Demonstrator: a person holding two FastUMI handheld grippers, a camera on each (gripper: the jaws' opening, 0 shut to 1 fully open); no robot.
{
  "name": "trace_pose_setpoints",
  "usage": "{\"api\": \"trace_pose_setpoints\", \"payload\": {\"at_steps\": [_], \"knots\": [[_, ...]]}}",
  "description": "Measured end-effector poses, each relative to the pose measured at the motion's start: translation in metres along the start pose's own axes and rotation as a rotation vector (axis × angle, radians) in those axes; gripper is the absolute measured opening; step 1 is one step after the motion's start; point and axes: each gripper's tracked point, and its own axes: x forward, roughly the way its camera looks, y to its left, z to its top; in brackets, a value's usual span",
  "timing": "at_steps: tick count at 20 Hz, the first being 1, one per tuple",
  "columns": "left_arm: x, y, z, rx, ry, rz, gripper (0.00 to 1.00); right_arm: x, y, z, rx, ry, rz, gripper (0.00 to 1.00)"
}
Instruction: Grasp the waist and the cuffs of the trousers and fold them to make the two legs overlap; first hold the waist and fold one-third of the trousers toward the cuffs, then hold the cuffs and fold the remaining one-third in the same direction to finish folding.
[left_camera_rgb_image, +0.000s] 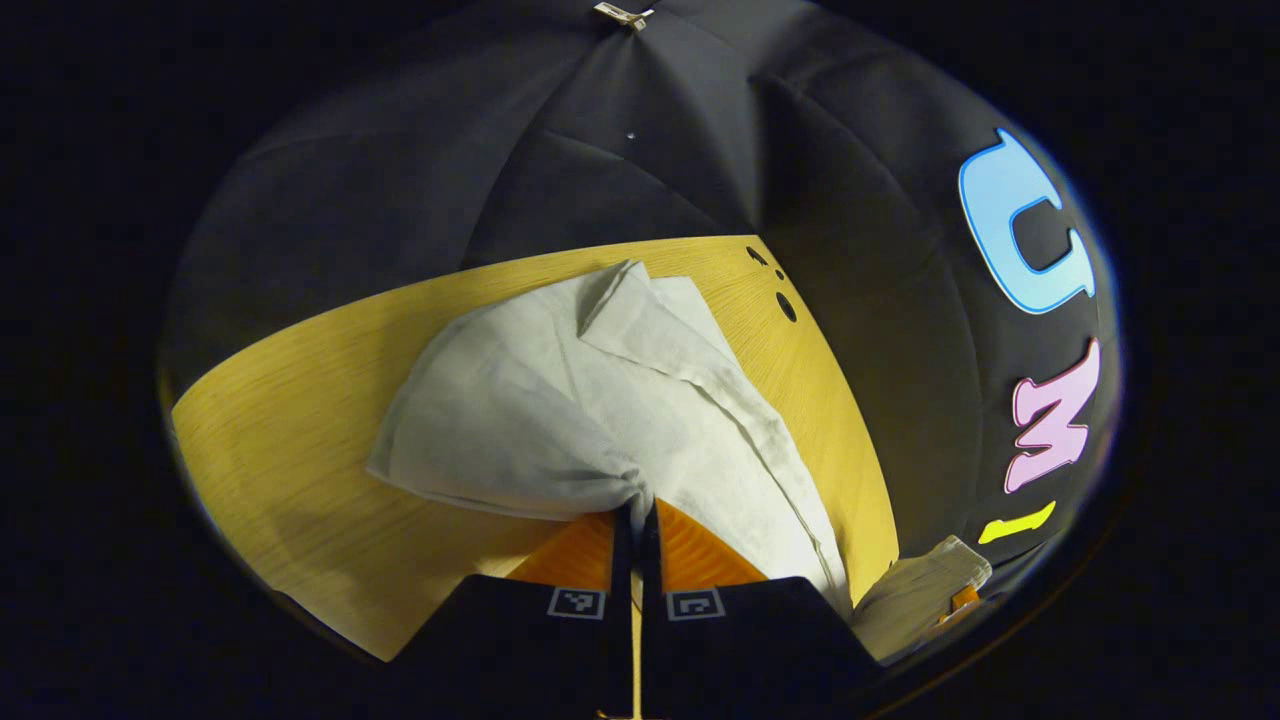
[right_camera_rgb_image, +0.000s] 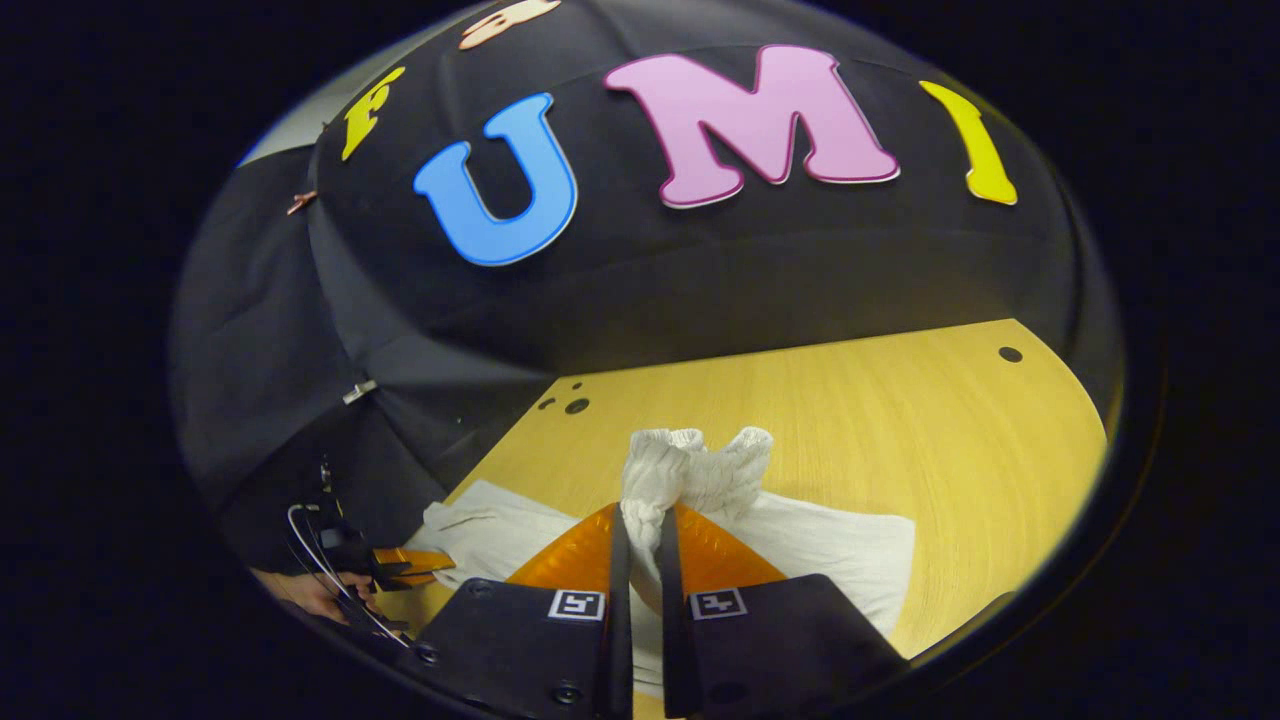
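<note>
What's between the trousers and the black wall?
Bare wooden table, with a few small holes near the wall, seen past the trousers in the right gripper view.

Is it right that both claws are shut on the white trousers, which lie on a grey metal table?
Not quite: the table is light wood, not grey metal, as the right gripper view shows. The rest holds: the left claw and the right claw are each shut on the white trousers.

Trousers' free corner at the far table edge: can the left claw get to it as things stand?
Probably not yet. The left claw is shut on a bunch of the trousers, so it is occupied. The table toward that corner looks unobstructed once it lets go.
</note>
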Motion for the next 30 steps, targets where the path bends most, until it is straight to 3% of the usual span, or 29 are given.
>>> {"api": "trace_pose_setpoints", "payload": {"at_steps": [6, 9, 12, 13, 15, 17, 23, 30], "knots": [[0.0, -0.001, 0.001, -0.006, 0.002, -0.012, 0.08, 0.027, 0.036, -0.073, -0.018, 0.177, 0.074, 0.16], [0.001, -0.001, 0.002, -0.007, 0.002, -0.014, 0.08, 0.027, 0.055, -0.095, 0.026, 0.243, 0.124, 0.28], [0.002, -0.001, 0.001, -0.013, 0.002, -0.018, 0.08, 0.023, 0.076, -0.11, 0.075, 0.298, 0.185, 0.31], [0.001, -0.001, 0.001, -0.013, 0.008, -0.021, 0.08, 0.02, 0.083, -0.111, 0.102, 0.304, 0.206, 0.4], [0.001, -0.001, 0.002, -0.026, 0.015, -0.025, 0.08, 0.012, 0.085, -0.106, 0.147, 0.294, 0.225, 0.68], [0.001, -0.001, 0.002, -0.038, 0.024, -0.025, 0.08, -0.002, 0.079, -0.098, 0.214, 0.28, 0.225, 0.68], [-0.003, -0.005, 0.005, -0.016, 0.027, -0.019, 0.07, -0.043, -0.006, -0.078, 0.324, 0.176, 0.083, 0.68], [-0.03, -0.063, 0.025, 0.093, -0.047, -0.149, 0.06, -0.11, -0.105, -0.094, 0.364, 0.155, -0.108, 0.68]]}}
